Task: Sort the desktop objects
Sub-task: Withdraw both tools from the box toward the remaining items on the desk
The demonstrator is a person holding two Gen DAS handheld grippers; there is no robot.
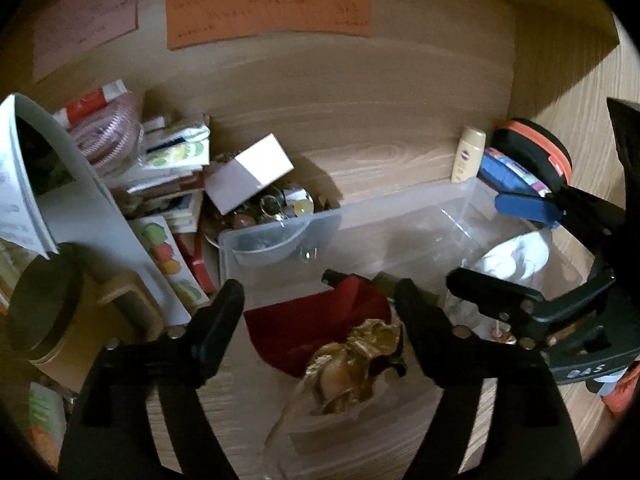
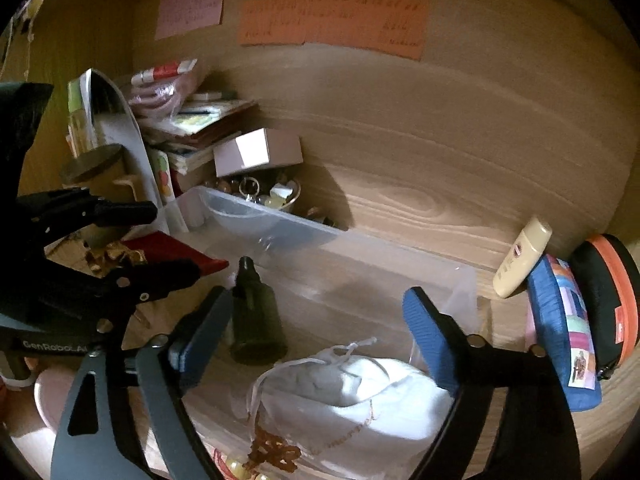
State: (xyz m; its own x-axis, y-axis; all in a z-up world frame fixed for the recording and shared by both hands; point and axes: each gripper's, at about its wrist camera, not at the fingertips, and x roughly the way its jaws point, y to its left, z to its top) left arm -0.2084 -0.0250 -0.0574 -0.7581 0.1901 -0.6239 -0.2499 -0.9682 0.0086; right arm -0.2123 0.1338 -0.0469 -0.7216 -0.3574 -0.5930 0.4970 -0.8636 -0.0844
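Wooden desk (image 1: 360, 152), clear plastic bin (image 1: 400, 216) at centre.

Left gripper (image 1: 320, 308): fingers spread wide, nothing between them. It hovers over a red pouch (image 1: 312, 328) and a crumpled gold wrapper (image 1: 360, 360), both lying at the near left end of the bin; contact cannot be judged.

Right gripper (image 2: 320, 312): blue-padded fingers spread wide, empty, hanging above a white drawstring bag (image 2: 360, 396) in the bin. A dark green bottle (image 2: 256, 320) stands just beside its left finger.

Behind the bin: a small white box (image 1: 252, 172) resting tilted on a bowl of trinkets (image 1: 276, 208), a stack of booklets (image 1: 176, 168) to the left.

Right of the bin: a cream tube (image 2: 520, 260), a blue pouch (image 2: 564, 332) and a black-and-orange round case (image 2: 608, 296), side by side, touching.

Coloured paper notes (image 2: 332, 20) on the back panel, writing blurred.
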